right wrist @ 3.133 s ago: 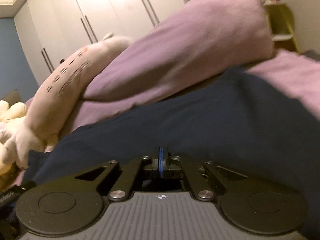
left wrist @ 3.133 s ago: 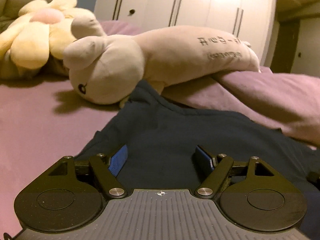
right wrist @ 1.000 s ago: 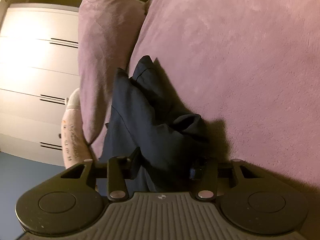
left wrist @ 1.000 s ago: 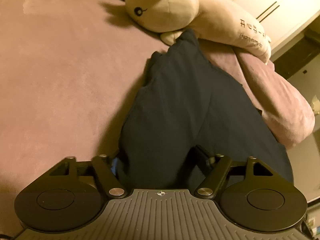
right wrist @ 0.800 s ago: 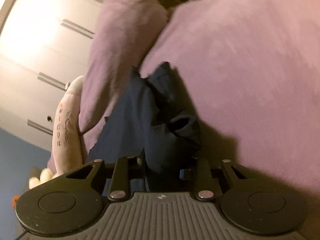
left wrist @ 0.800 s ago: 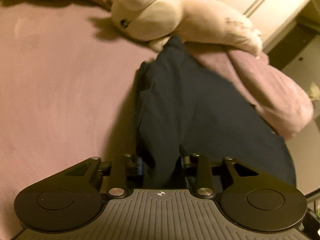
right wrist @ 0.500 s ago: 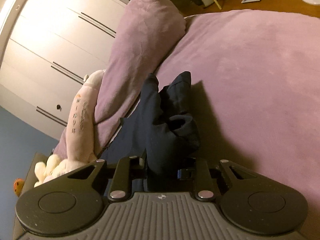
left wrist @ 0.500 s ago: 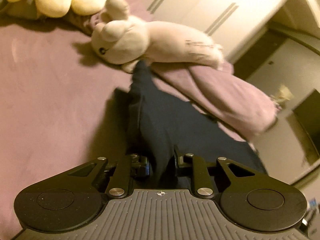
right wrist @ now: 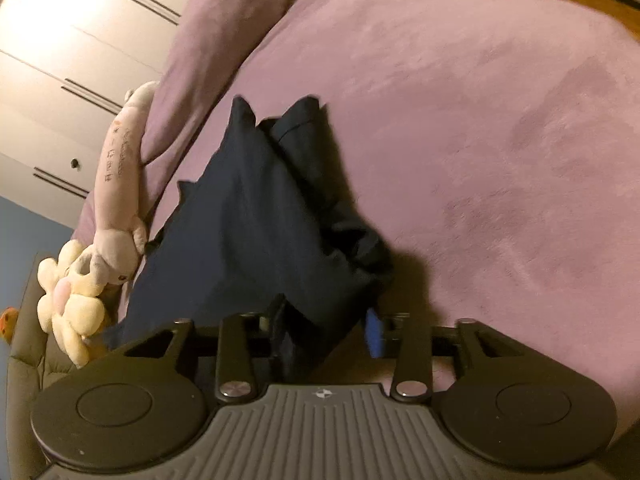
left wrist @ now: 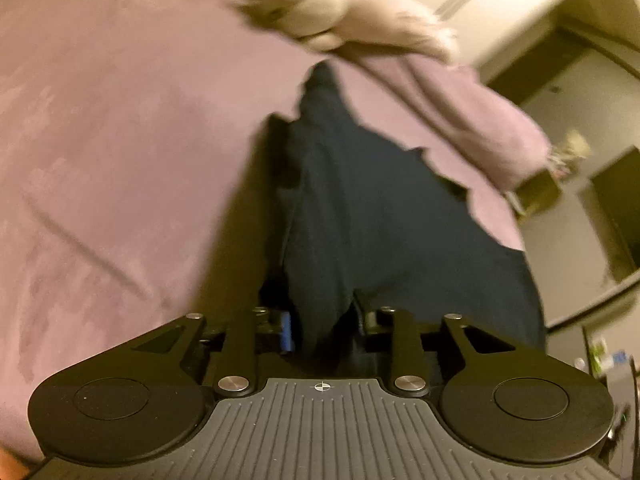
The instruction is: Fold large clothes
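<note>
A dark navy garment [left wrist: 372, 208] hangs over the purple bed [left wrist: 120, 140], stretched between both grippers. My left gripper [left wrist: 322, 326] is shut on one bunched edge of it. In the right wrist view the same garment [right wrist: 256, 216] hangs down with a folded flap on its right side. My right gripper [right wrist: 324, 328] is closed on its other edge, with cloth filling the gap between the jaws. The garment's far end trails toward the pillow.
A long beige plush toy [right wrist: 120, 184] and a yellow flower plush [right wrist: 68, 300] lie at the head of the bed, next to a purple pillow [right wrist: 208, 52]. White wardrobes [right wrist: 60, 60] stand behind. The bed edge and floor [left wrist: 580, 248] lie to the right.
Both grippers have closed on the garment and lifted it off the bed. It has been drawn away from the plush toy and pillow and now hangs between them.
</note>
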`<state>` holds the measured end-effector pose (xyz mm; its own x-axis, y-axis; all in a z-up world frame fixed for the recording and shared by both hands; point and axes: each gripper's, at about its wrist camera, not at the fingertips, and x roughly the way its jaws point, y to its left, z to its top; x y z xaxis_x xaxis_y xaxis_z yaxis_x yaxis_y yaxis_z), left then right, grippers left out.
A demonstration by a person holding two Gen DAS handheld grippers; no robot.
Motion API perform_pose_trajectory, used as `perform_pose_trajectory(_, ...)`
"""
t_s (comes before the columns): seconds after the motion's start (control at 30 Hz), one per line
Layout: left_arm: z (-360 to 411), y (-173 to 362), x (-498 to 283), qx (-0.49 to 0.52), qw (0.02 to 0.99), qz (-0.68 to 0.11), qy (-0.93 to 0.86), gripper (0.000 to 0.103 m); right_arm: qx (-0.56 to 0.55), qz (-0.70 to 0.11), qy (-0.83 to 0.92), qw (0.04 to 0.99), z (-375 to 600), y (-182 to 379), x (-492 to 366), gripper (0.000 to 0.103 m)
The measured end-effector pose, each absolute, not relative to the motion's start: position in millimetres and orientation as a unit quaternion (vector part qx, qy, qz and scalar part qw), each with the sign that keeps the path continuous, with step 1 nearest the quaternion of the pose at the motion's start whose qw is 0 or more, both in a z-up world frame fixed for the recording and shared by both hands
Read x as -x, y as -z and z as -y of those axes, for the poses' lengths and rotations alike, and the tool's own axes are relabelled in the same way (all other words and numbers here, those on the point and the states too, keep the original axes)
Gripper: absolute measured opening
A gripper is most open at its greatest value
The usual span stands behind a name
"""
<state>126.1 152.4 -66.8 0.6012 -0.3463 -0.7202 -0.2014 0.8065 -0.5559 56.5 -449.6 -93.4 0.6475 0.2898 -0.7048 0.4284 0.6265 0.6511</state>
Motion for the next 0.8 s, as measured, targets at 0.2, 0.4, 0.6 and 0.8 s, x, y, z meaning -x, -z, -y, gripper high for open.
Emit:
perform_pose_trajectory(0.2,-152,62,-151,0.286,0.858,-0.426,0.024,0.056,-0.297,-0.388,0.068,0.87,438,48,-66,0.066)
perform_pose_trajectory(0.4,-155,72,-171,0.27,0.862,-0.43,-0.02,0.059,-0.217,-0.36,0.036,0.907,418,29,-117,0.069)
perform_pose_trajectory(0.6,-164,81,-215,0.325,0.851,-0.413,-0.02,0.062,-0.183,-0.388,0.029,0.903,399,56,-204,0.065)
perform_pose_trajectory(0.8,-150,101,-272,0.317,0.845,-0.428,-0.034,0.066,-0.2,-0.406,0.047,0.89,398,77,-262,0.024)
